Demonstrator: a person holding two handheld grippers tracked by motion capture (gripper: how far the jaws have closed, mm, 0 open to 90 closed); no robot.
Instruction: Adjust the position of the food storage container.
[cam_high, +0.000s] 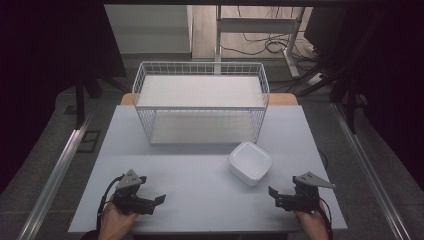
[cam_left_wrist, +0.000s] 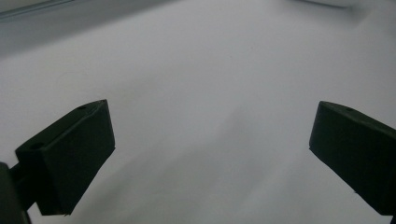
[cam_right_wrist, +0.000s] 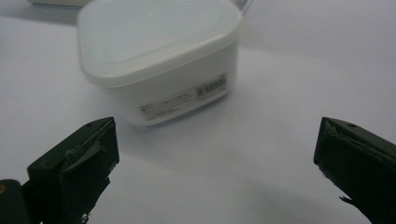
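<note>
Spanning the scene, the pale desk (cam_high: 200, 175) carries a white wire basket (cam_high: 200, 102) at its far side; a lidded white plastic container (cam_high: 250, 162) sits nearer, just ahead of the right tool (cam_high: 280, 196), jaws spread wide; the left tool (cam_high: 152, 202), likewise released, rests well apart.

The high view looks forward and down from above the near edge of the pale grey rectangular table (cam_high: 200, 170), taking in its whole top and the white wire basket (cam_high: 200, 102) at its far edge. The left gripper view sits low and close to the tabletop (cam_left_wrist: 210, 93), looking along the surface between two wide-apart black jaws. The right gripper view, equally low, faces the white square lidded plastic container (cam_right_wrist: 159, 60) from near; the high view shares that container (cam_high: 250, 162), right of centre.
</note>
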